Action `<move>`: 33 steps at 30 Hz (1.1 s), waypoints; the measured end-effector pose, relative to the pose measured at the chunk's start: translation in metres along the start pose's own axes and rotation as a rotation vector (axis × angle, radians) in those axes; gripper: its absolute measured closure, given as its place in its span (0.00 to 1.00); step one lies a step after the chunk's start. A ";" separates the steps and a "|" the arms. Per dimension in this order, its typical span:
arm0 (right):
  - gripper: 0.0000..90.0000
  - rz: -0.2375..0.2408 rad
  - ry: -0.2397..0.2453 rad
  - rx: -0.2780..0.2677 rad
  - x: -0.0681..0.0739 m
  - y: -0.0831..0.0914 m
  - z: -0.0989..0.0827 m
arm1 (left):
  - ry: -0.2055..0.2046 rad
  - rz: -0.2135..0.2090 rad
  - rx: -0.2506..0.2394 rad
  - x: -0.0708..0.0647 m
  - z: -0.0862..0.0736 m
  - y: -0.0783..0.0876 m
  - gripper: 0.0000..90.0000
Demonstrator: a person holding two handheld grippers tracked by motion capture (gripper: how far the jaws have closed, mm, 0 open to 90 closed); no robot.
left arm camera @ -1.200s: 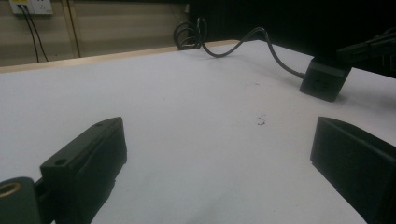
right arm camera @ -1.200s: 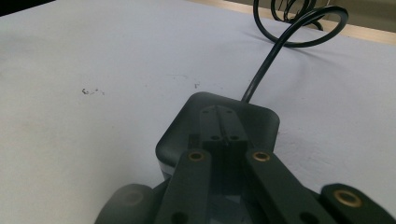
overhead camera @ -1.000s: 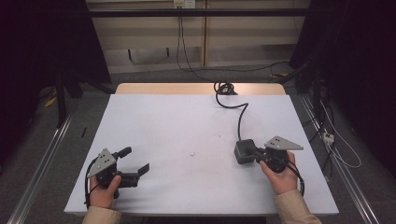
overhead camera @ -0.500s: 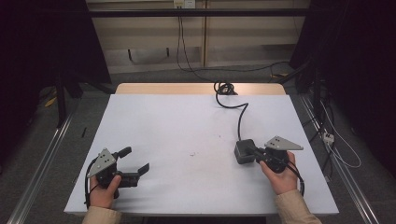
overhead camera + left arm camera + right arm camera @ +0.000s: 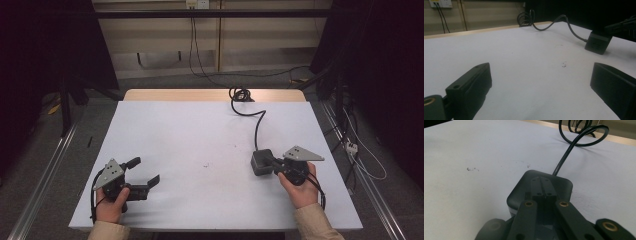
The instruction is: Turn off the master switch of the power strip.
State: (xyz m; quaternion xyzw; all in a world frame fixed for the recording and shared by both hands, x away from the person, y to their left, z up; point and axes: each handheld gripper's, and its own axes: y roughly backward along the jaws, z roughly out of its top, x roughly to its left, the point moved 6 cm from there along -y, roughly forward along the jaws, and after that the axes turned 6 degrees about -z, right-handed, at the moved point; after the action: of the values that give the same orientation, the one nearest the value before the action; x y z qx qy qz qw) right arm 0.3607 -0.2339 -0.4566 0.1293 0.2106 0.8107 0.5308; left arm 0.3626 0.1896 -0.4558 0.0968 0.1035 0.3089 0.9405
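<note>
Fingers on the right gripper point(image 5: 272, 162) sit pressed together, their tips lying on top of the dark grey power adapter point(image 5: 261, 162); in the right gripper view the two black fingers point(image 5: 543, 187) meet along a thin seam over the rounded block, so they rest on it rather than pinching it. On the left gripper point(image 5: 146, 172) the fingers point(image 5: 471, 85) stand spread wide, with nothing but bare white surface between them. Both grippers are held low near the person's edge of the counter point(image 5: 200, 130), the left hand point(image 5: 111, 205) at the near left corner and the right hand point(image 5: 300, 187) toward the near right, well apart from each other, each with a grey three-cornered plate on top. The adapter lies flat on the white counter just beyond the right hand, at the right of the near half. A small dark speck point(image 5: 206, 164) marks the surface roughly midway between the two grippers. From the adapter's far side a black cable point(image 5: 258, 122) runs away across the counter, bends toward the middle and ends in a loose coil point(image 5: 240, 94) at the far edge, where a strip of pale wood shows past the white covering. Beyond the counter, thin cords hang down a beige wall from a wall socket point(image 5: 196, 4), and dark curtains point(image 5: 45, 50) close in on both sides.
</note>
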 end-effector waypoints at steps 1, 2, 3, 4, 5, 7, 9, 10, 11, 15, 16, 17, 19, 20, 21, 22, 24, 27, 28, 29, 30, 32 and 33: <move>1.00 -0.001 0.000 0.000 0.000 0.000 0.000 | 0.002 0.000 -0.001 0.000 0.000 0.000 0.04; 1.00 -0.004 0.002 -0.001 0.000 0.000 0.000 | 0.000 -0.001 0.000 0.000 0.000 0.000 0.04; 1.00 -0.007 0.005 0.000 0.000 0.000 0.000 | -0.001 -0.001 0.001 0.000 0.000 0.000 0.04; 1.00 -0.006 0.006 0.000 0.000 0.000 0.000 | 0.000 -0.001 0.001 0.000 0.000 0.000 0.04; 1.00 -0.005 0.004 -0.001 0.000 0.000 0.000 | -0.001 -0.002 0.001 0.000 0.000 0.000 0.04; 1.00 -0.007 -0.002 -0.006 0.000 0.000 0.001 | -0.001 -0.002 0.001 0.000 0.000 0.000 0.04; 1.00 -0.012 -0.001 -0.015 -0.001 0.001 0.003 | -0.001 -0.001 0.001 0.000 0.000 0.000 0.04; 1.00 -0.009 -0.001 -0.014 -0.001 0.001 0.003 | -0.001 -0.002 0.002 0.000 0.000 0.000 0.04; 1.00 -0.008 0.000 -0.014 -0.001 0.001 0.002 | 0.001 -0.001 0.005 0.000 0.000 0.000 0.04; 1.00 -0.008 -0.004 -0.014 -0.001 0.001 0.002 | -0.002 0.000 0.002 0.000 0.000 0.000 0.04; 1.00 -0.008 -0.004 -0.014 -0.001 0.001 0.002 | -0.001 0.000 0.001 0.000 0.000 0.000 0.04; 1.00 -0.008 -0.004 -0.013 -0.001 0.001 0.002 | -0.001 0.000 0.001 0.000 0.000 0.000 0.04; 1.00 -0.009 -0.002 -0.012 -0.001 0.001 0.002 | -0.001 0.000 0.002 0.000 0.000 0.000 0.04; 1.00 -0.007 -0.006 -0.010 -0.001 0.000 0.001 | 0.002 0.001 0.001 0.000 0.000 0.000 0.04; 1.00 -0.006 -0.018 -0.011 -0.002 0.000 0.001 | 0.002 0.000 0.003 0.000 0.000 0.000 0.04; 1.00 -0.012 -0.014 -0.012 -0.002 0.000 0.000 | 0.001 0.000 0.003 0.000 0.000 0.000 0.04; 1.00 -0.031 0.043 -0.007 0.000 0.000 0.001 | 0.002 0.000 0.003 -0.001 -0.001 -0.001 0.04; 1.00 -0.032 0.043 -0.007 0.000 0.000 0.001 | -0.001 -0.002 0.007 -0.001 -0.001 -0.001 0.04; 1.00 -0.030 0.040 -0.011 0.000 0.000 0.000 | 0.002 -0.002 0.003 -0.001 -0.001 -0.001 0.04; 1.00 -0.030 0.039 -0.011 0.000 0.000 0.000 | 0.001 -0.002 0.004 -0.001 -0.001 -0.001 0.04; 1.00 -0.027 0.035 -0.011 -0.001 0.000 0.000 | 0.002 -0.001 0.004 -0.002 -0.001 -0.001 0.04; 1.00 -0.025 0.030 -0.011 -0.001 0.000 0.000 | -0.002 -0.001 0.004 -0.001 0.000 -0.001 0.04; 1.00 -0.025 0.029 -0.012 -0.001 0.000 0.000 | -0.003 -0.001 0.003 -0.001 0.000 -0.001 0.04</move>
State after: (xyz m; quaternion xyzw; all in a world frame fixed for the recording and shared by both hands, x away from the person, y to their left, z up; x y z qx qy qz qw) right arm 0.3614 -0.2349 -0.4569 0.1114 0.2148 0.8070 0.5387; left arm 0.3619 0.1885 -0.4561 0.0988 0.1029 0.3079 0.9407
